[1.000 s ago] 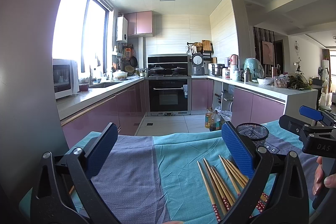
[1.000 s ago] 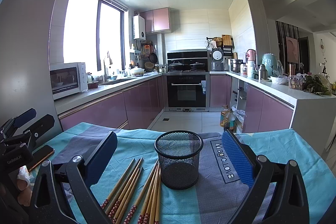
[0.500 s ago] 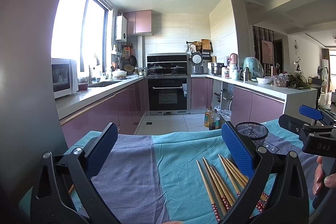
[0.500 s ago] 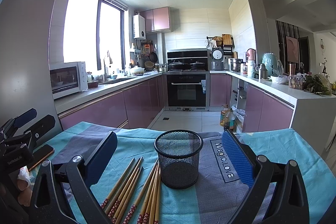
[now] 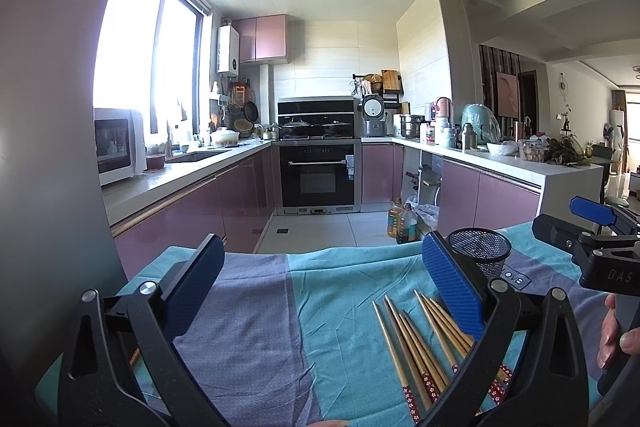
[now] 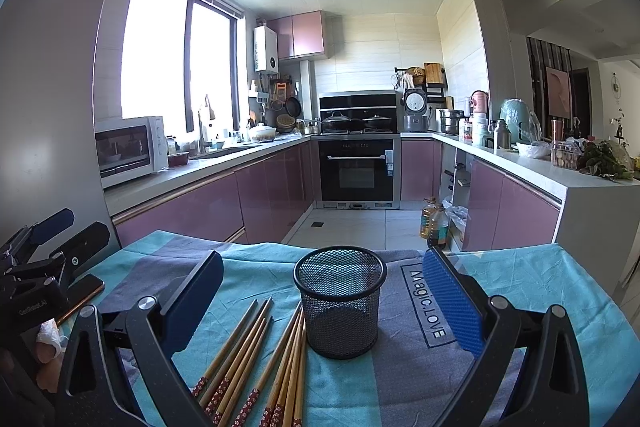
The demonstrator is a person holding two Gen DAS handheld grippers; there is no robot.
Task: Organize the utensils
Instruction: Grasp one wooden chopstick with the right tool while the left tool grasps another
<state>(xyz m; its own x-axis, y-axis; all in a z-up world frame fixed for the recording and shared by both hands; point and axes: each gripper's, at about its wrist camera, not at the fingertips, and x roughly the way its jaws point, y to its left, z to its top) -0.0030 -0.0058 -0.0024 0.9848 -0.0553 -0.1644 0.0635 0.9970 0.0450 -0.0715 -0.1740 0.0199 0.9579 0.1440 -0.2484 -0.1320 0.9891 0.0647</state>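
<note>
With both grippers' fingers spread and empty, the chopsticks [image 6: 256, 359] beside the mesh cup [image 6: 340, 301] look light, stiff and slippery, best pinched mid-shaft.

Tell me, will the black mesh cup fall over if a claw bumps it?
Probably easily. The mesh cup looks empty and see-through, so likely light, and it stands taller than wide. On the soft cloth it might slide a little first.

Black wire-mesh cylindrical cup [image 6: 340, 301] standing upright at frame centre on a teal and grey cloth [image 6: 532, 287].
Red-tipped wooden chopsticks [image 6: 256, 359] lie lower left, between the right gripper's [image 6: 324, 303] wide-apart blue-padded fingers [image 6: 450, 301].
</note>
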